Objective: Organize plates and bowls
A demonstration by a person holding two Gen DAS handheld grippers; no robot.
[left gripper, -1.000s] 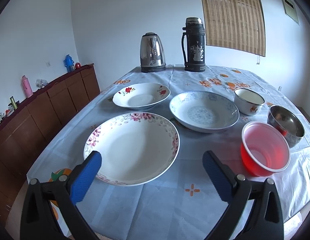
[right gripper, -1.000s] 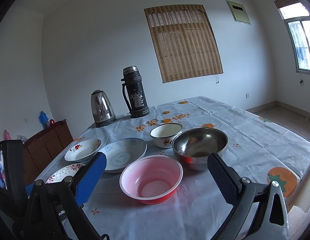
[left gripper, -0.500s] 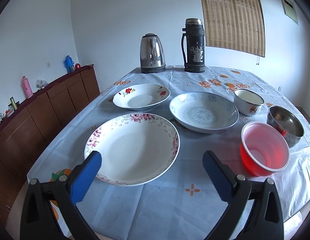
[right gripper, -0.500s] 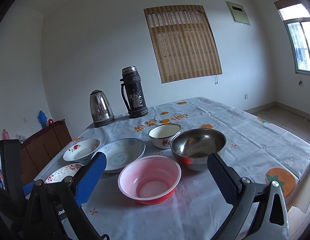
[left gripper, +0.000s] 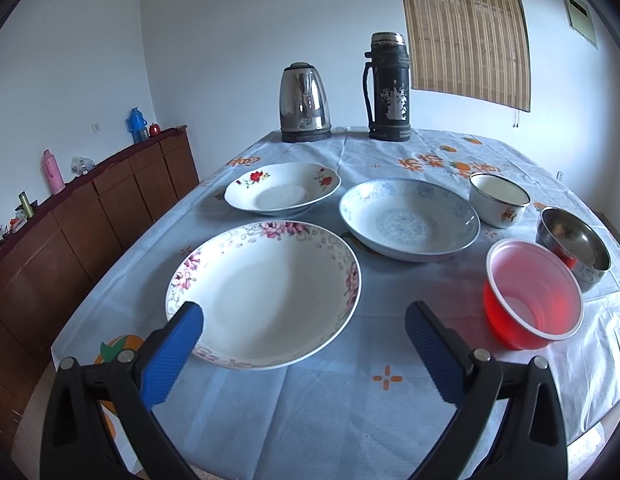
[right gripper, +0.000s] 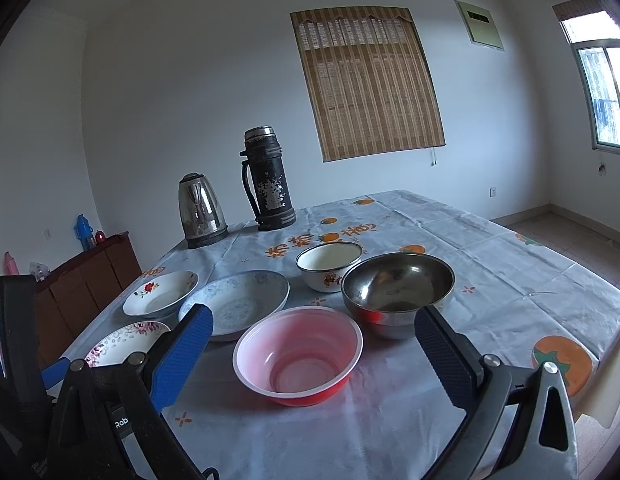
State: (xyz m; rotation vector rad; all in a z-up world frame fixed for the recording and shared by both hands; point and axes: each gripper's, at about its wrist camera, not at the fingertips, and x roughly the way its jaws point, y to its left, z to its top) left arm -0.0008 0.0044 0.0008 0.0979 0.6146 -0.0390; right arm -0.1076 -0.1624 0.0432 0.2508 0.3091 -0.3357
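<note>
Tablecloth (left gripper: 310, 408), pale blue with orange prints, bearing: floral plate (left gripper: 263, 294) nearest; rose plate (left gripper: 282, 194) and blue plate (left gripper: 409, 220) behind it; red bowl (right gripper: 298, 350), steel bowl (right gripper: 398, 292), enamel bowl (right gripper: 329, 266) to the right. Left gripper (left gripper: 304, 334) wide, empty, over floral plate. Right gripper (right gripper: 314, 346) wide, empty, over red bowl. Kettle (left gripper: 305, 104), flask (left gripper: 388, 88) at the far edge.
</note>
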